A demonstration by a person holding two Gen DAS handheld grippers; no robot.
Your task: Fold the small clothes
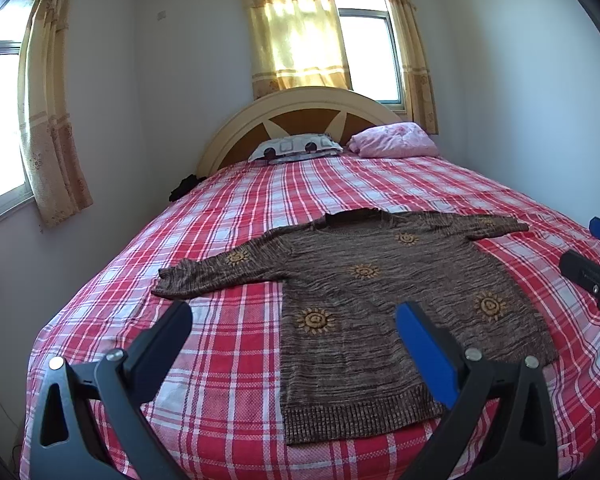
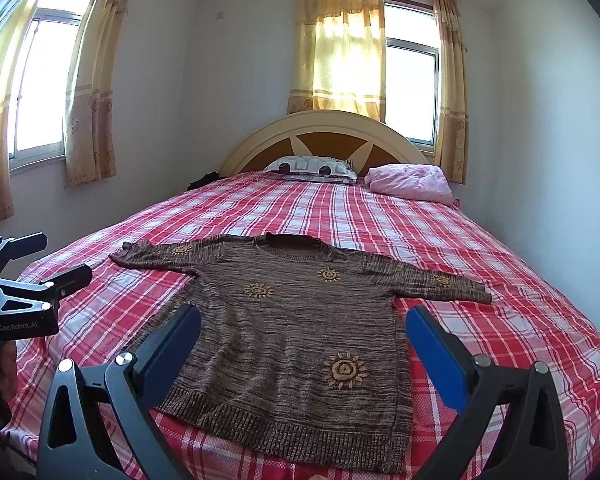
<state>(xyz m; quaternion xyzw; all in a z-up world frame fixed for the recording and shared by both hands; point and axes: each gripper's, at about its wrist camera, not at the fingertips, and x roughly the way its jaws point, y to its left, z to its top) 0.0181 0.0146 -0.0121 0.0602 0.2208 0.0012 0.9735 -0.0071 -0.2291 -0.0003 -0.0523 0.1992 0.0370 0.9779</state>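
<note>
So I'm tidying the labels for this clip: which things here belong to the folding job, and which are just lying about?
Part of the job:
brown sweater, spread flat
left hand-held gripper, open
right hand-held gripper, open
plaid bedspread, the work surface

Just lying about:
patterned pillow
pink bundle
dark item by the headboard

A brown marled sweater (image 2: pixel 300 320) with yellow sun motifs lies on a red-and-white plaid bed (image 2: pixel 500 240); pink pillow (image 2: pixel 408 182) beside the cream-and-brown headboard (image 2: pixel 324 136); yellow curtains (image 2: pixel 340 48).
</note>
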